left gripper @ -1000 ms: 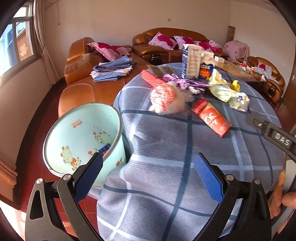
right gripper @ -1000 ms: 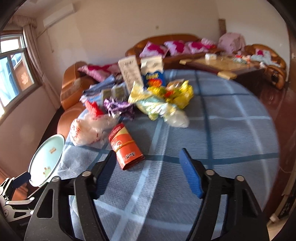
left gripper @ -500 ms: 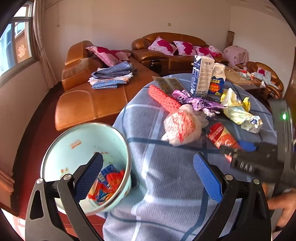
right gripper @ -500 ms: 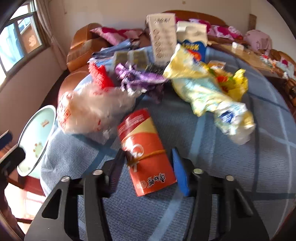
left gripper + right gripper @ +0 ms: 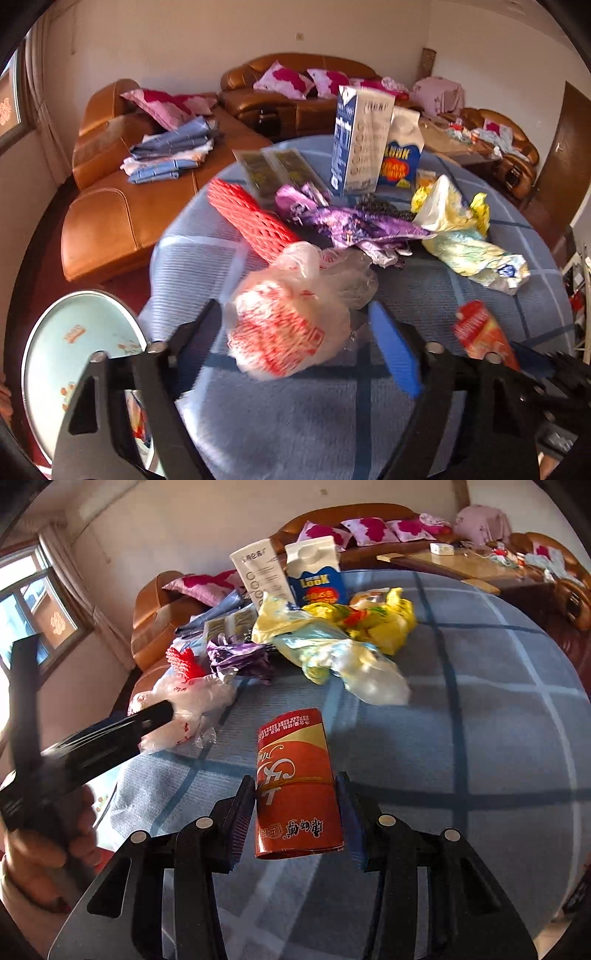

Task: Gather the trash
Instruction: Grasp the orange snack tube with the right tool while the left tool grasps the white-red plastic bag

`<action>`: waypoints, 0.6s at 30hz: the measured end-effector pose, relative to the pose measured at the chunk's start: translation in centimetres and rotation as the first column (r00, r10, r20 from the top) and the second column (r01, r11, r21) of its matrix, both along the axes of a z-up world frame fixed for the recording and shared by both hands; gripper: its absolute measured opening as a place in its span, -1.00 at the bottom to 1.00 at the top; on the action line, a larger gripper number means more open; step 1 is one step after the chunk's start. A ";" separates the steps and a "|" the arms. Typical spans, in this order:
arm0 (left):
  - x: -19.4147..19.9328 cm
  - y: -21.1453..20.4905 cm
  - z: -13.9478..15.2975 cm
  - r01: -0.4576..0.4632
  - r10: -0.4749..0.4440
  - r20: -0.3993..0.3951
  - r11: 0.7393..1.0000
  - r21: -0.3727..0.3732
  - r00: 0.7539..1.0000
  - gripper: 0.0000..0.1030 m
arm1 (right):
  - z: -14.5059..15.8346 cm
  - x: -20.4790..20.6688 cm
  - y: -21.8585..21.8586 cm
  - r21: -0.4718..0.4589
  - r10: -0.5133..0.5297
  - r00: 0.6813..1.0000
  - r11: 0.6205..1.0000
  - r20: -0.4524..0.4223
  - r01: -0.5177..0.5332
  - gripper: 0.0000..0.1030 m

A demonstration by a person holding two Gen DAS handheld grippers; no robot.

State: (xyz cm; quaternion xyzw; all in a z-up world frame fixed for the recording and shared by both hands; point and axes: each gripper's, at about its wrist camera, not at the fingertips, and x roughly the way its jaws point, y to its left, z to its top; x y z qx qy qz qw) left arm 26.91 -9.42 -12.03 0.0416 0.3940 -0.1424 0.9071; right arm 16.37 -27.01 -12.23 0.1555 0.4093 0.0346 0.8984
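Observation:
My right gripper is shut on a red snack packet and holds it over the blue checked tablecloth; the packet also shows in the left wrist view. My left gripper is open, its jaws on either side of a white plastic bag with red print; that bag also shows in the right wrist view. A pale green trash bin stands beside the table at lower left, with wrappers inside.
Further back on the table lie a red mesh sleeve, a purple wrapper, yellow bags, and two upright cartons. Brown leather sofas with folded cloth stand behind.
My left gripper moved from over the bin forward to the white bag. My right gripper closed on the red packet and lifted it off the cloth.

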 end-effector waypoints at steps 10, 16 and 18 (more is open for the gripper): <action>-2.1 1.2 -0.2 -0.001 -0.002 -0.030 0.997 -0.076 1.000 -0.37 | 1.0 -2.1 0.6 0.015 -0.034 0.998 0.999 0.050 0.034 -0.13; -5.8 2.6 2.1 -0.011 0.013 0.039 0.999 -0.051 0.999 -0.37 | 3.0 -3.6 1.7 0.006 -0.032 0.994 0.999 0.105 0.032 -0.13; -6.7 3.1 2.4 -0.030 0.031 0.044 0.999 -0.033 0.999 -0.37 | 3.4 -4.0 2.0 0.006 -0.030 0.993 1.000 0.117 0.030 -0.13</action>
